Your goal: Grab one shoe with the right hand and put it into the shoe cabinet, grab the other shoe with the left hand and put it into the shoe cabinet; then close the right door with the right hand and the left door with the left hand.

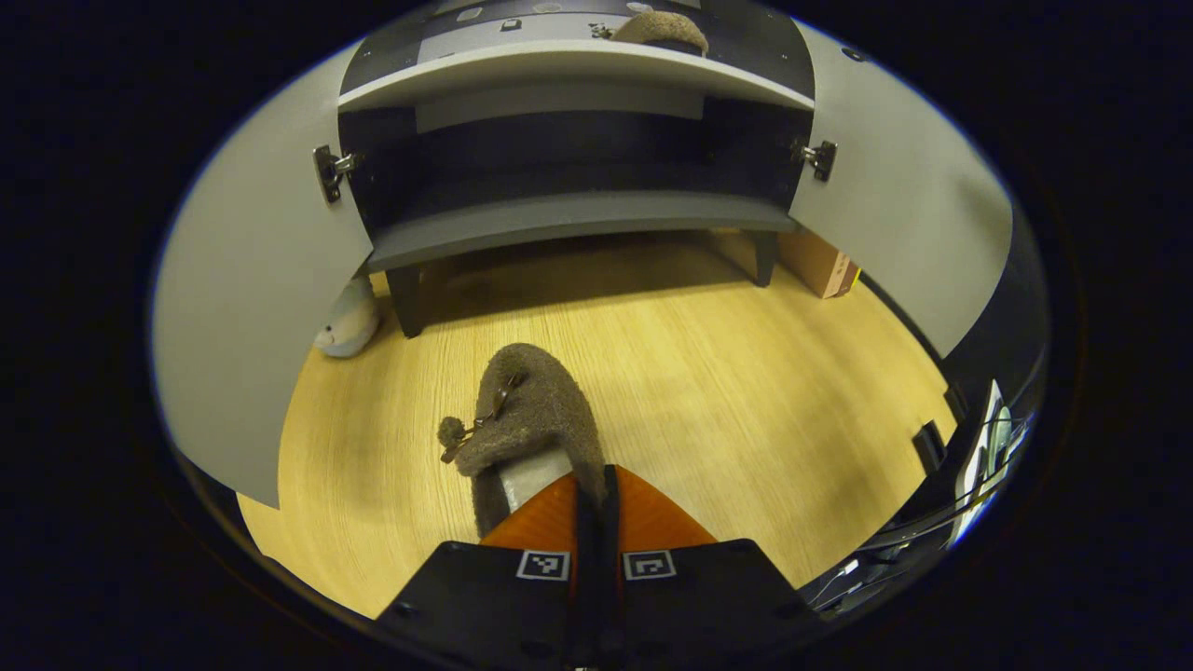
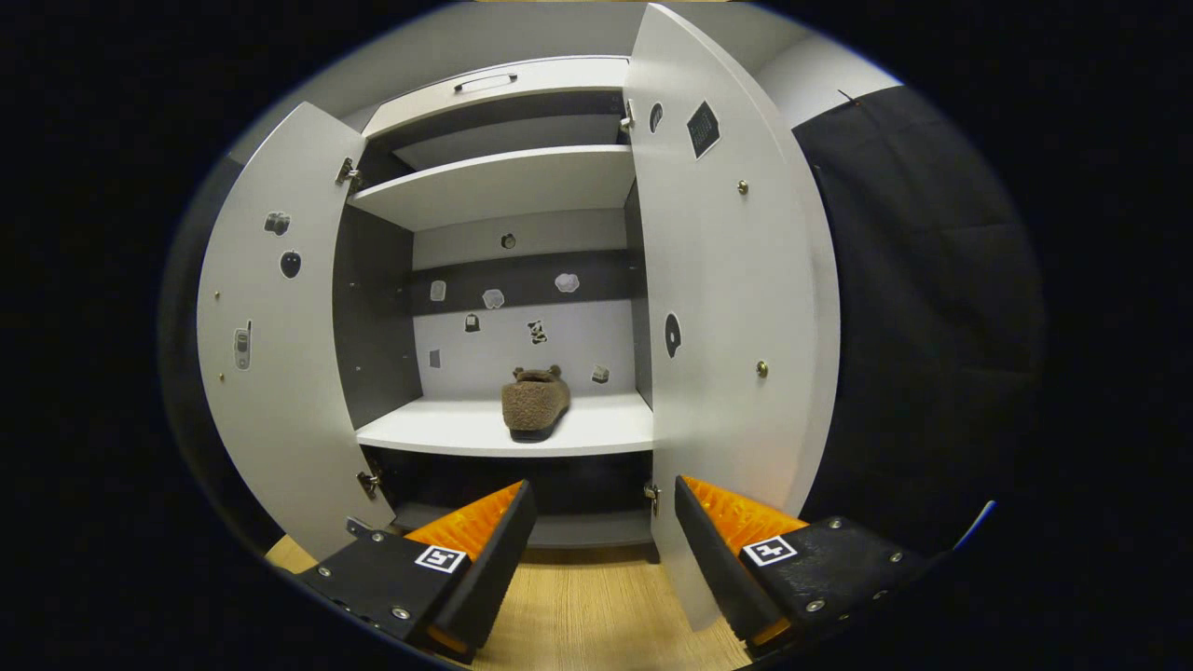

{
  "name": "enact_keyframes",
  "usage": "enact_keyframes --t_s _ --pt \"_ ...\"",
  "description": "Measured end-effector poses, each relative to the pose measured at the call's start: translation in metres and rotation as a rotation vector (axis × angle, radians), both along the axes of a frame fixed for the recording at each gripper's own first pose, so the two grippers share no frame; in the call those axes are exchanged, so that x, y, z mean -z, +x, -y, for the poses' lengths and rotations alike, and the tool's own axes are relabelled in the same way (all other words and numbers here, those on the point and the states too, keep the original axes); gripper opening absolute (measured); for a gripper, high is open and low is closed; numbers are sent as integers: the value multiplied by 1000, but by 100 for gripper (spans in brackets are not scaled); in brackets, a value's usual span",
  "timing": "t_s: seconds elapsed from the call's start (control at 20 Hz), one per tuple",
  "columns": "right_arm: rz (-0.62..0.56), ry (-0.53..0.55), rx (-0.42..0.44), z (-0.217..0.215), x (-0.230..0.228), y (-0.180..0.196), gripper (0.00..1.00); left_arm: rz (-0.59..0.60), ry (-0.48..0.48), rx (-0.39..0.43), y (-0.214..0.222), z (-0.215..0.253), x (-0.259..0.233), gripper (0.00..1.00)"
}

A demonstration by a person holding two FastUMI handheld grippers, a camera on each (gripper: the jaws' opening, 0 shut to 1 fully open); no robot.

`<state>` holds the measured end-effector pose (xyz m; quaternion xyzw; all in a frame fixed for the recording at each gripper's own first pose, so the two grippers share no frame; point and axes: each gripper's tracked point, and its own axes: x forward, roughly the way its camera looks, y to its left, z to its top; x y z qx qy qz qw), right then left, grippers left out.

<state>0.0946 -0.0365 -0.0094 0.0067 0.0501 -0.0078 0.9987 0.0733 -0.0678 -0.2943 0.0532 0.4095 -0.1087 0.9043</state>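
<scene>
While two doors hang open, one shoe (image 2: 535, 403) shelved, one shoe (image 1: 528, 421) clawed (left).

Hidden and cut-off parts

The fuzzy brown slipper's (image 1: 531, 419) heel lies behind the left gripper's orange fingers (image 1: 541, 517); the small stickers on the grey cabinet's back panel (image 2: 522, 340) are too small to tell

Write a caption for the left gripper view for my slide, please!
Left hand-held gripper pinches a brown shoe before the open shoe cabinet.
</scene>
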Motion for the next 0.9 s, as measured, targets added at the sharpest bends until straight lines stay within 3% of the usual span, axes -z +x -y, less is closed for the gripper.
enact_keyframes --t_s 0.35,0.7,0.9 --pt "-3 4 -12 3 9 -6 92 174 2 74 37 7 -148 7" --pt "-9 46 -21 5 15 -8 92 389 48 53 118 -1 -279 6" --pt "-4 40 -27 5 13 -7 92 447 74 44 167 1 -321 7"
